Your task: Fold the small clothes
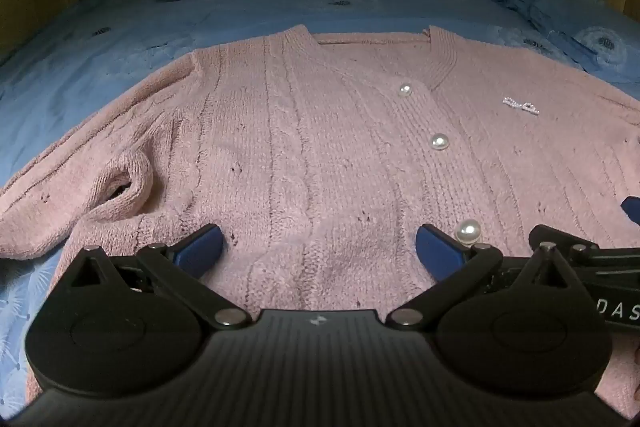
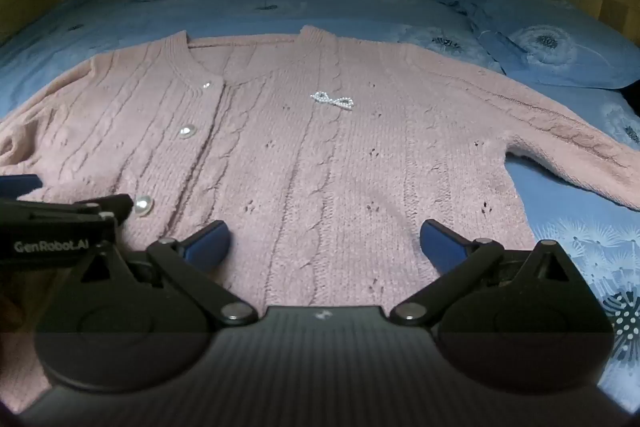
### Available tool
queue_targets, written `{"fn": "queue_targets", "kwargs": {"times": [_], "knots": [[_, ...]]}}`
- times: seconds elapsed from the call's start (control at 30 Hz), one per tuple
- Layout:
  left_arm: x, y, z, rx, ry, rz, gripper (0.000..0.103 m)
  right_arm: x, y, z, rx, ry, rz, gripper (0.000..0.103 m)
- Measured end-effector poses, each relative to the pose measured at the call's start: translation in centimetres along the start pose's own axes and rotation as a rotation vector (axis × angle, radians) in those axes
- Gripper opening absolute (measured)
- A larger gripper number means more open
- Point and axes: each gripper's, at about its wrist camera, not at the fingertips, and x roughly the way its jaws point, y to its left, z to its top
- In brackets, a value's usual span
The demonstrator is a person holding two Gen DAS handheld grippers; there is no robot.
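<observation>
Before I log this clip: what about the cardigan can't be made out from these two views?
- Cardigan hem: both views, hidden behind the open left gripper and right gripper.
- Right sleeve cuff: right view, cut off by the frame edge.
- Left sleeve end: left view, folded and bunched.

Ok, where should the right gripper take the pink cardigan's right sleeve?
Grip the sleeve near its cuff end, coming from the outer side, jaws across its width. It lies flat, stretched outward on the blue bedsheet, apart from the body; the right gripper is open.
</observation>
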Motion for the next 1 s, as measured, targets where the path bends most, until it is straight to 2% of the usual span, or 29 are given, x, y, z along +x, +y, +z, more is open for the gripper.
{"fn": "queue_targets", "kwargs": {"times": [1.0], "knots": [[0.00, 0.01, 0.00, 0.000, -0.001, 0.000, 0.103, 0.43, 0.01, 0.02, 0.010, 0.007, 0.011, 0.103]]}}
